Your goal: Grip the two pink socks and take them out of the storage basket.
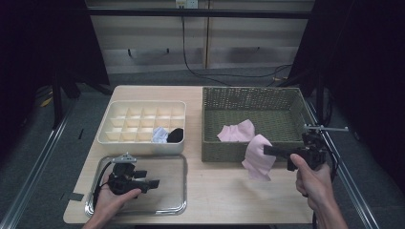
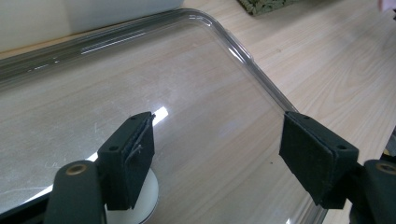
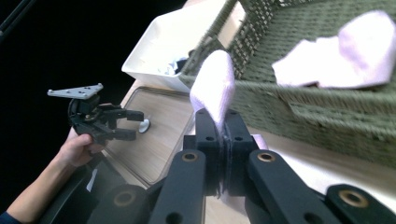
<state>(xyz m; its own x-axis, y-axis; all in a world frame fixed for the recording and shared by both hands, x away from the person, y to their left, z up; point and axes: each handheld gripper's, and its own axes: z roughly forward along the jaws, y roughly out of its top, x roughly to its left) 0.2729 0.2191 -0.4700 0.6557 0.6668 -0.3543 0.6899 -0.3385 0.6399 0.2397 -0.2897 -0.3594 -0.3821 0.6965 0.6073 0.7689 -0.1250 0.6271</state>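
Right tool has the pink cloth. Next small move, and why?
Probably carry the pink cloth left toward the clear tray. The right tool is shut on it, just outside the basket, while the left tool waits open over the tray, likely to help there.

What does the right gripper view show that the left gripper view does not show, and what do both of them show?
In the right gripper view: the right gripper shut on a pink cloth, a second pink cloth lying in the woven basket, and the left gripper held by a hand. In the left gripper view: the left gripper's open pads seen close above the clear tray. Both: tray, wooden table and white divided box.
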